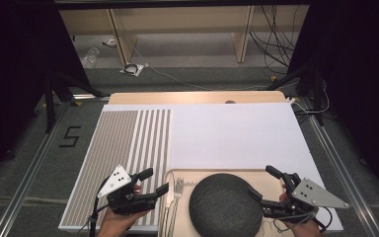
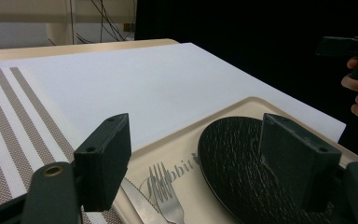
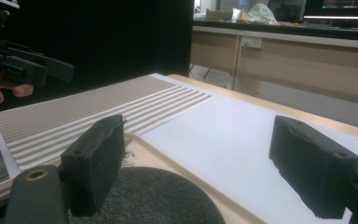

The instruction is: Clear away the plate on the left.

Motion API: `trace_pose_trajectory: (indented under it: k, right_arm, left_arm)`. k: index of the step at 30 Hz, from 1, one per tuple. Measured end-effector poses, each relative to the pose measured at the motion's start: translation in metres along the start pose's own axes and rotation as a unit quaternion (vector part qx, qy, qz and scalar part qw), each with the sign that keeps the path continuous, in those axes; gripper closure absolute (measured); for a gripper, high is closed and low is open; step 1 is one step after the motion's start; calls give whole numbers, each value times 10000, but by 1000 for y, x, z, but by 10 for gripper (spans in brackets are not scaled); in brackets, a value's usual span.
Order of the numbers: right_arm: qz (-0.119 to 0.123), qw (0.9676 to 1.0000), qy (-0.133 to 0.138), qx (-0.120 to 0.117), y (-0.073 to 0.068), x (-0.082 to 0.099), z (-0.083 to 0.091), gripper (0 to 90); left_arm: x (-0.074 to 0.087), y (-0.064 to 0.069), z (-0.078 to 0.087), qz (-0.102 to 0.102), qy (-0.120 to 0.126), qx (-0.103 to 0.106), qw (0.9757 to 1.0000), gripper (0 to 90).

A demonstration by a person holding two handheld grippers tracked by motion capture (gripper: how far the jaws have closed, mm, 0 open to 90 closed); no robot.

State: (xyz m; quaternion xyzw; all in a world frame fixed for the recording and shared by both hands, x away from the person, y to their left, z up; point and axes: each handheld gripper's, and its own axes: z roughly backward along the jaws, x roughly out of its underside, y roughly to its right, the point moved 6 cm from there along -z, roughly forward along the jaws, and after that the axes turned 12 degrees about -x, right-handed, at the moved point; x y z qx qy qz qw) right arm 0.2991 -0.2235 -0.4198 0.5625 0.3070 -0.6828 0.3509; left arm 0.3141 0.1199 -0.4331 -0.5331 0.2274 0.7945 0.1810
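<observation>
Both grippers are mine: my left gripper (image 1: pixel 154 180) hovers beside the tray's (image 1: pixel 256 172) left edge, my right gripper (image 1: pixel 265 183) at its right end. Between them, on the tray, lies the dark round plate (image 1: pixel 225 204), a fork (image 1: pixel 176 197) just left of it. Each gripper's jaws stand wide, holding and touching nothing.

Your plate (image 1: pixel 225 205) is dark charcoal with a fine mottled texture. It sits on a pale beige tray (image 1: pixel 256 174) carrying grey lettering, possibly a printed word, too small to read. Fork (image 1: pixel 177 190) and knife (image 2: pixel 140 205) are silver. The placemat (image 1: pixel 128 148) is white with brown stripes, broad to narrow. Both of your claws, left (image 1: pixel 155 181) and right (image 1: pixel 265 183), are black with grey plates. The table (image 1: pixel 192 97) is light wood under a white sheet (image 1: pixel 232 133).
</observation>
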Motion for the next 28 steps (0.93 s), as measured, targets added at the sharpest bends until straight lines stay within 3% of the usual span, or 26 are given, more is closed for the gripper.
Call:
trace_pose_trajectory:
  k: [13,28]
  right_arm:
    - [-16,10000,9,14,2,0,1,191]
    - [-20,10000,14,13,2,0,2,191]
  left_arm:
    - [-4,-8,8,48,259,-84,9996,244]
    - [-4,-11,8,19,286,-117,9995,244]
